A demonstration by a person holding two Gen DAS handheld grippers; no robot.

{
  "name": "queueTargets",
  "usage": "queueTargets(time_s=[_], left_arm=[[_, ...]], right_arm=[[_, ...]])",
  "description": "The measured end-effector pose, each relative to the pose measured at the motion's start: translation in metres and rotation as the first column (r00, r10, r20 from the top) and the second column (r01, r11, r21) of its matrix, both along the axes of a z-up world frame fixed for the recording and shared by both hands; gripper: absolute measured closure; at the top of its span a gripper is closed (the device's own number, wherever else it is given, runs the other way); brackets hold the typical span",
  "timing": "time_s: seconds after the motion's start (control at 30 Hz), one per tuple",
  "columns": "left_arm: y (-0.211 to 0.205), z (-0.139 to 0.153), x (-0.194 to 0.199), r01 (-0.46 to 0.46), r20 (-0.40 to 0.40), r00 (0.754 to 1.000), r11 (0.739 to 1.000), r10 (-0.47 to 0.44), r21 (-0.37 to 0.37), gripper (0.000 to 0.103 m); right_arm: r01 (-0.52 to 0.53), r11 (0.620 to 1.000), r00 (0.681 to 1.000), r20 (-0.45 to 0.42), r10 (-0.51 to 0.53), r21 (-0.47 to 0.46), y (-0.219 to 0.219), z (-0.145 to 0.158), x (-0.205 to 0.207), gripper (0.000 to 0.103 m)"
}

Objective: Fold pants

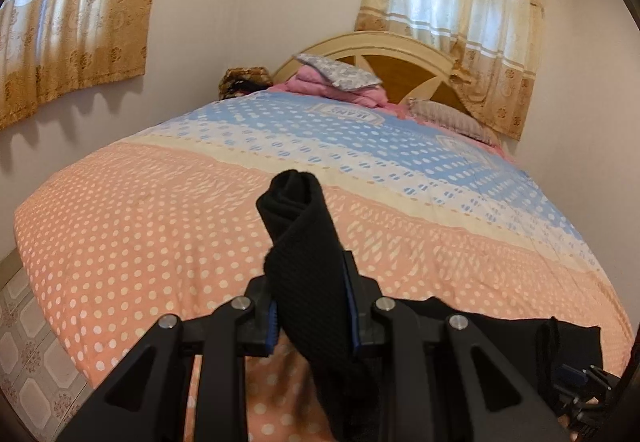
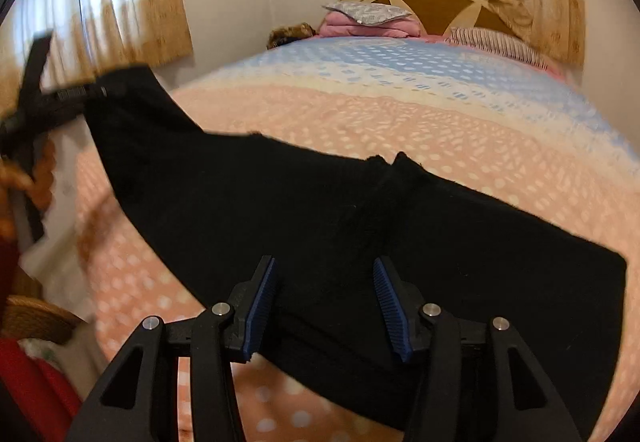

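Note:
The black pants (image 2: 320, 210) lie across the near part of the bed, one end lifted at the left. My left gripper (image 1: 314, 306) is shut on a bunched end of the pants (image 1: 304, 254), which sticks up between its fingers. That gripper also shows, blurred, at the far left of the right wrist view (image 2: 60, 98), holding the raised end. My right gripper (image 2: 326, 306) is open, its blue pads on either side of the cloth's near edge, just above the pants. It shows at the lower right corner of the left wrist view (image 1: 580, 382).
The bed (image 1: 160, 226) has a pink, cream and blue dotted cover. Folded pink bedding and pillows (image 1: 340, 80) sit by the headboard (image 1: 400, 50). Curtained windows are on both walls. Tiled floor (image 1: 32, 362) is at the left. A wicker item (image 2: 36, 318) and red cloth are at lower left.

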State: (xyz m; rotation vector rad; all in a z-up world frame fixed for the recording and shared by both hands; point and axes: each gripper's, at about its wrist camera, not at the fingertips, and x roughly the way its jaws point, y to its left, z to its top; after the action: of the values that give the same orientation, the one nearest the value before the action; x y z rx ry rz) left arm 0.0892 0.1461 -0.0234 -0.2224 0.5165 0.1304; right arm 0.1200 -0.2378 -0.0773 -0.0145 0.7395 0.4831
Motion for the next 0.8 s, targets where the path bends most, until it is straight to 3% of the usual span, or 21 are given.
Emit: queueTargets(time_s=[0.17,0.33,0.47,0.6,0.7,0.8], left_arm=[[-0.027,0.017,-0.001,0.09,0.037,0.995,0.995,-0.091,0.035,0.077],[-0.084,0.027,0.0,0.254,0.06,0.964,0.962,-0.26,0.095,0.077],[-0.144,0.014,-0.001,0.396,0.028,0.914,0.906,-0.404,0.15,0.078],[-0.202,-0.017,-0.008,0.52,-0.044,0.851,0.829,-0.523,0.206,0.078],[-0.223,-0.043,-0.014,0.556,-0.111,0.83,0.796,-0.546,0.24,0.078],[-0.231,-0.057,-0.02,0.561,-0.134,0.826,0.779,-0.547,0.28,0.078]], right_arm=[[0.078,0.949,0.997,-0.028,-0.073,0.307,-0.045,0.016,0.009,0.05],[0.161,0.857,0.987,-0.099,-0.129,0.49,-0.085,0.016,0.017,0.05],[0.216,0.812,0.976,-0.127,-0.175,0.543,-0.116,0.016,0.021,0.05],[0.235,0.775,0.972,-0.161,-0.174,0.587,-0.121,0.011,0.014,0.05],[0.231,0.781,0.972,-0.169,-0.162,0.58,-0.117,0.008,0.011,0.05],[0.208,0.781,0.977,-0.168,-0.134,0.589,-0.111,0.007,0.01,0.05]])
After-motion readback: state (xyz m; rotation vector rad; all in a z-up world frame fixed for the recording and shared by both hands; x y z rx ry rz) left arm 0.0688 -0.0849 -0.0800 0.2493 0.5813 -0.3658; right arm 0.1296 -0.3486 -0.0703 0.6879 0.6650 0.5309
